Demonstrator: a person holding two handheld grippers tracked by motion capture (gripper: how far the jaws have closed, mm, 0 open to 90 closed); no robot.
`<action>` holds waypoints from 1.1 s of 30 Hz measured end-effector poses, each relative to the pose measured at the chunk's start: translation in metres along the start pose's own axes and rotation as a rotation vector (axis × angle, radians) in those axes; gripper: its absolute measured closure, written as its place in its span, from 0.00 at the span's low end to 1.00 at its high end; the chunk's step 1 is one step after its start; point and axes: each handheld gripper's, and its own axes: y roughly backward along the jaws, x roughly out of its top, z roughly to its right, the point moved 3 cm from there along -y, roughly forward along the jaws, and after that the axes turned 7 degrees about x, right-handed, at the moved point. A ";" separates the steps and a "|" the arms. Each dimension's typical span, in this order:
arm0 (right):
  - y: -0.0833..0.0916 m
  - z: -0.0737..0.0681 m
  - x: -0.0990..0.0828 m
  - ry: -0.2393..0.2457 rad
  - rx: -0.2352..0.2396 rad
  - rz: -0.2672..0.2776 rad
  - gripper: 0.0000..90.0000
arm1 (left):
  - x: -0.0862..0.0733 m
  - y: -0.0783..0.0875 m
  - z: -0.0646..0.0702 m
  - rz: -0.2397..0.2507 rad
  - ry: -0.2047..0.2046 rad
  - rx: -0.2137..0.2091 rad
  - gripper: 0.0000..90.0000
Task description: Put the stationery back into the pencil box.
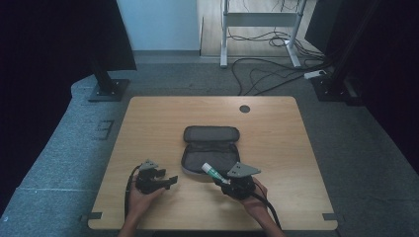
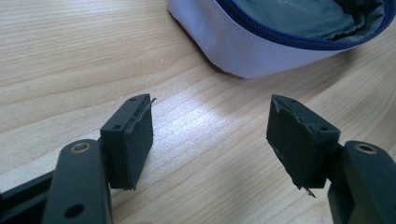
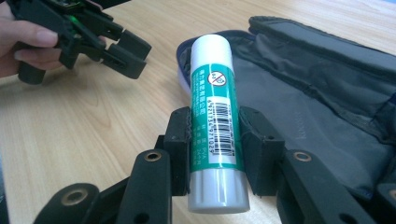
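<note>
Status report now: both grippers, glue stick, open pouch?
Left gripper open, empty. Right gripper shut on glue stick, by open pouch. Nothing blocks.

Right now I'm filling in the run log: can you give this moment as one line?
right gripper: shut on glue stick | left gripper: open, empty, over table | pencil case: unzipped, open | stick over case edge

Table (image 1: pixel 148 118): light wood grain, rounded corners, a round dark cable port (image 1: pixel 244 108) set near the far edge. Floor (image 1: pixel 59 148): covered in grey carpet. Black curtains (image 1: pixel 44 59) are hung at both sides, carried on stands with black base plates (image 1: pixel 108 90). A pale wall (image 1: pixel 158 24) is seen at the back. White desk legs (image 1: pixel 225 34) and loose cables (image 1: pixel 267 74) are found beyond.
</note>
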 end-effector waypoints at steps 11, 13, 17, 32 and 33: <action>-0.010 0.015 0.010 -0.018 -0.010 0.010 0.73 | -0.001 -0.002 0.001 -0.011 -0.008 0.001 0.35; -0.012 0.017 0.011 -0.022 -0.011 0.011 0.73 | -0.001 -0.002 0.001 -0.010 -0.009 0.000 0.36; -0.015 0.024 0.012 -0.027 -0.020 0.013 0.73 | -0.001 -0.003 0.002 -0.014 -0.011 0.003 0.36; -0.031 0.046 0.014 -0.034 -0.046 -0.008 0.73 | -0.002 -0.005 0.004 -0.022 -0.019 0.005 0.36; -0.033 0.047 0.015 -0.036 -0.049 -0.013 0.73 | -0.002 -0.005 0.004 -0.022 -0.019 0.006 0.36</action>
